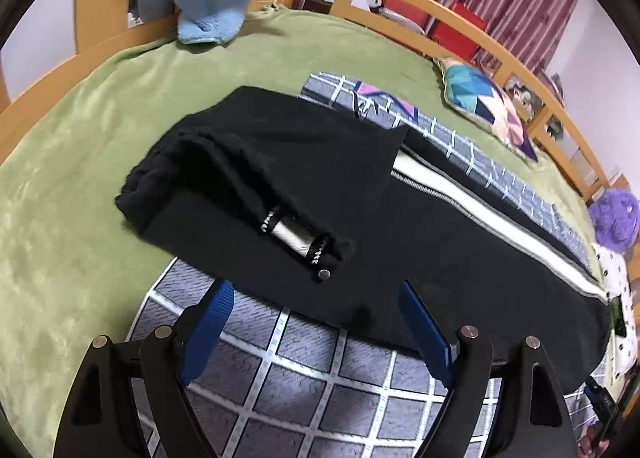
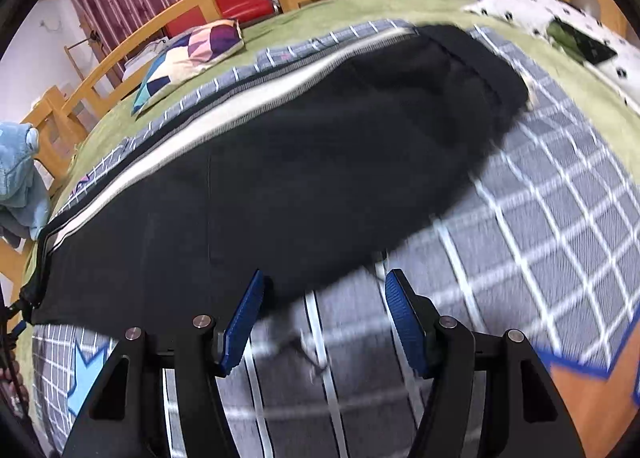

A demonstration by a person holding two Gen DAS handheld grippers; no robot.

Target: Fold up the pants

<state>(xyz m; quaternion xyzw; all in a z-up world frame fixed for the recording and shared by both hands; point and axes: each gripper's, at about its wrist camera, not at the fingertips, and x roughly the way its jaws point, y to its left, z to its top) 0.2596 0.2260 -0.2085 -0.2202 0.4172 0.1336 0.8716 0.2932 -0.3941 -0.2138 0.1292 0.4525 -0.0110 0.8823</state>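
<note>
- The black fabric pants with a white side stripe (image 1: 304, 185) lie lengthwise on a grey checked cloth (image 1: 304, 374) over the green blanket of a wooden-railed bed (image 1: 80, 105).
- The left gripper (image 1: 316, 302) stands wide open with nothing between its blue pads, just short of the near hem.
- The right gripper (image 2: 322, 290) is also parted and empty, its left pad at the hem's edge.
- Judged step: one fold appears laid; the next move calls for gripping the near edge again.
- Only the left view shows the doubled-over waistband end with its drawcord.
- Only the right view shows the far end (image 2: 480, 69), though blurred.
</note>
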